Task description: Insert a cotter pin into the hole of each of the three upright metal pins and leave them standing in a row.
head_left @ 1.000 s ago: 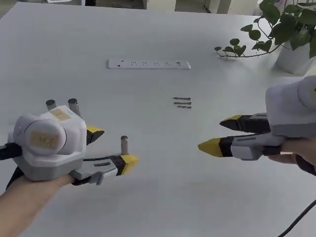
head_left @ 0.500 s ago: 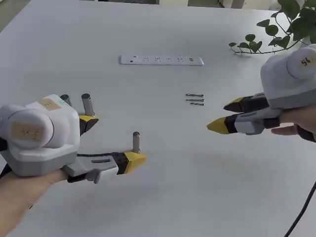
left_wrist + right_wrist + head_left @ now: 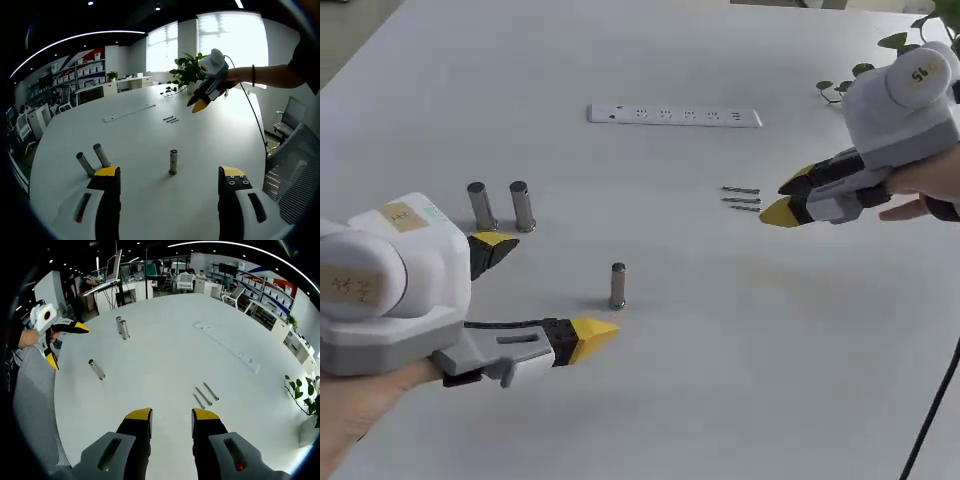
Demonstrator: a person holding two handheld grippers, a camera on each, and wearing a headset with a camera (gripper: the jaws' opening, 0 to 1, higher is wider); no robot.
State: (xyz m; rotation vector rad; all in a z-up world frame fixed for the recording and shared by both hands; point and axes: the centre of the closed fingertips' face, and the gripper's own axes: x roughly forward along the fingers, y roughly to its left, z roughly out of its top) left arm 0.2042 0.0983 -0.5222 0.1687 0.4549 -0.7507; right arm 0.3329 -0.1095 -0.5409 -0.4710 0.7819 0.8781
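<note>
Head view looks down on a white surface (image 3: 650,400) where the three metal pins are split into two groups. Two metal pins (image 3: 500,205) stand upright close together at the left, just beyond the upper jaw of the left claw (image 3: 567,283). The third pin (image 3: 617,285) stands upright by itself, well apart from that pair. In the left gripper view it stands ahead of the left claw's tips and in line with the gap between them, touching neither.

The left claw is held low with its jaws spread wide and nothing between them. The three cotter pins (image 3: 741,199) lie flat side by side, none of them in a pin hole. They are just beside the yellow tips of the right claw (image 3: 772,200), whose jaws stand a little apart and hold nothing. The left gripper view shows that claw raised above the surface, not resting on it.

Past the cotter pins a long white power strip (image 3: 675,116) lies across the surface. A leafy plant (image 3: 898,41) reaches in at the far right corner, behind the right claw's body. A dark cable (image 3: 930,420) runs along the right edge. Nothing lies between the lone pin and the cotter pins.
</note>
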